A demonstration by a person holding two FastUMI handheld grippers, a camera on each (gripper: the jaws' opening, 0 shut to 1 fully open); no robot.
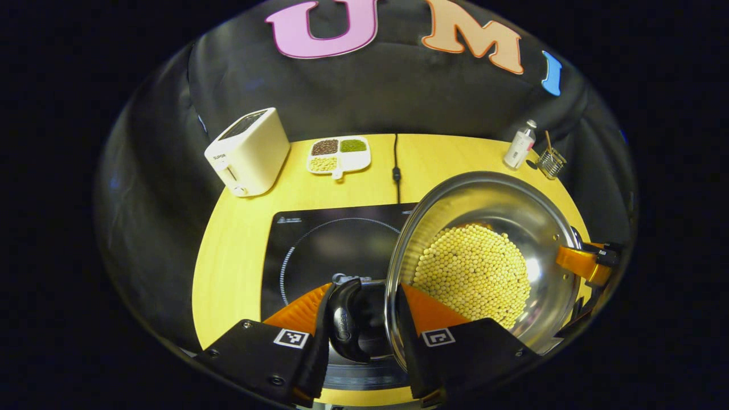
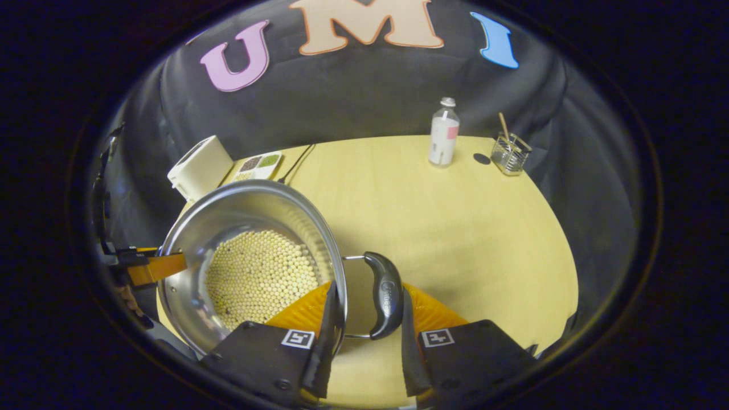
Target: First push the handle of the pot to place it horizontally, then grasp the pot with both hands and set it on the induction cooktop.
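Note:
A steel pot (image 1: pixel 501 205) filled with yellow beans (image 1: pixel 472 273) hangs tilted over the right part of the black induction cooktop (image 1: pixel 324 239). My left gripper (image 1: pixel 364 288) is shut on the pot's near black handle (image 1: pixel 344 319), one finger outside the handle, the other inside the rim. The right gripper's finger (image 1: pixel 578 263) clamps the far rim. In the right gripper view the pot (image 2: pixel 228 216) is at the left, and my right gripper (image 2: pixel 367 287) is shut on its other black handle (image 2: pixel 384 296), one finger inside the rim. The left gripper's finger (image 2: pixel 156 266) grips the opposite side.
A white toaster (image 1: pixel 248 151) and a divided dish of beans (image 1: pixel 339 155) stand at the back left, with a black cable (image 1: pixel 396 165) running to the cooktop. A bottle (image 2: pixel 443 134) and a small glass holder (image 2: pixel 511 152) stand at the back right of the yellow table (image 2: pixel 455 228).

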